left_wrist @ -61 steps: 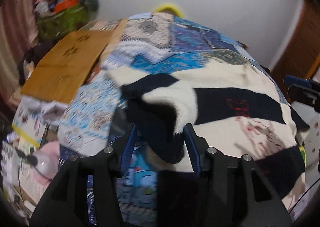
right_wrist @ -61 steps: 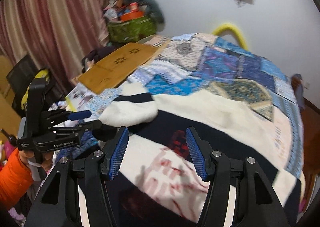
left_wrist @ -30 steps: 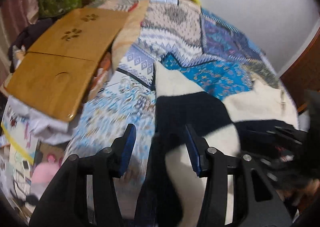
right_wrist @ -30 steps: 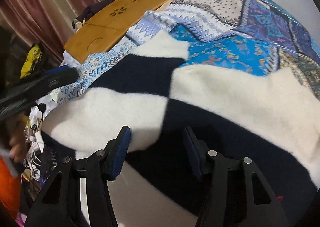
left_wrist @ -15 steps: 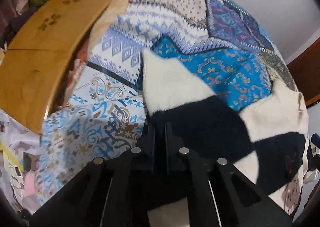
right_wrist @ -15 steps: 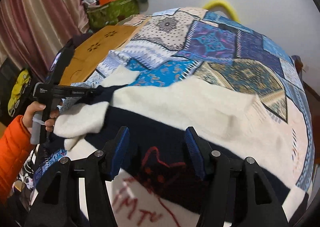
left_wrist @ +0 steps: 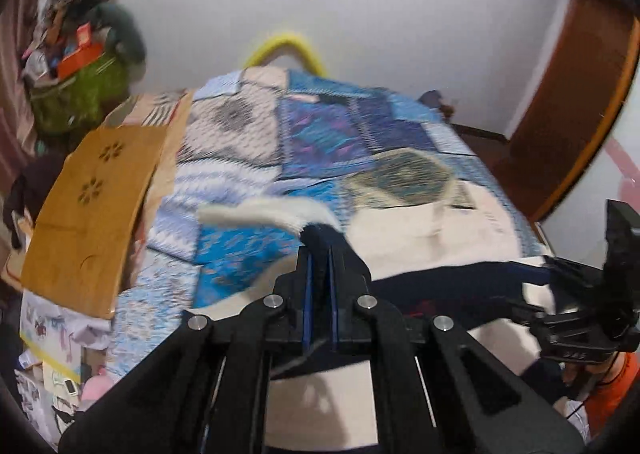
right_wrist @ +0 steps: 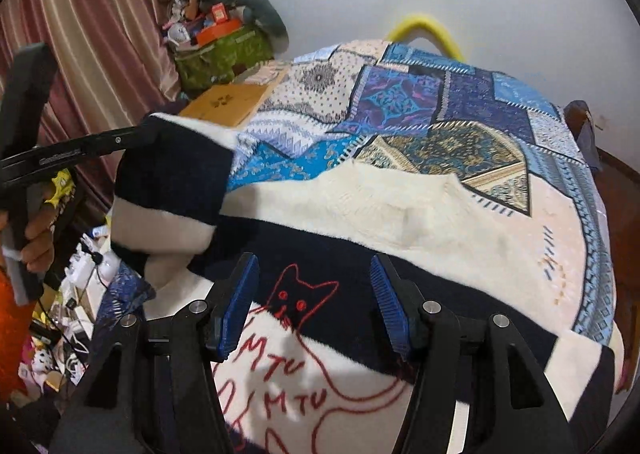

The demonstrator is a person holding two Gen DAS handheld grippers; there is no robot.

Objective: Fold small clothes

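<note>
A cream and navy striped sweater [right_wrist: 400, 222] with a red cat outline lies spread on a patchwork bedspread [right_wrist: 440, 114]. My left gripper [left_wrist: 319, 254] is shut on the sweater's left sleeve [right_wrist: 172, 190] and holds it lifted above the bed; the sleeve's white cuff [left_wrist: 260, 214] sticks out past the fingers. That gripper shows at the left of the right wrist view [right_wrist: 136, 138]. My right gripper [right_wrist: 314, 298] is open and empty, hovering over the sweater's chest. It also shows at the right of the left wrist view [left_wrist: 560, 274].
A wooden lap tray [left_wrist: 92, 206] lies at the bed's left edge. A green basket of clutter [right_wrist: 224, 54] stands in the far left corner by the curtain [right_wrist: 92, 34]. A yellow hoop [right_wrist: 428, 30] is behind the bed. Loose items cover the floor at the left [right_wrist: 68, 314].
My left gripper has lifted the gripped sleeve up off the bed and carried it toward the sweater's body. My right gripper has stayed open over the chest.
</note>
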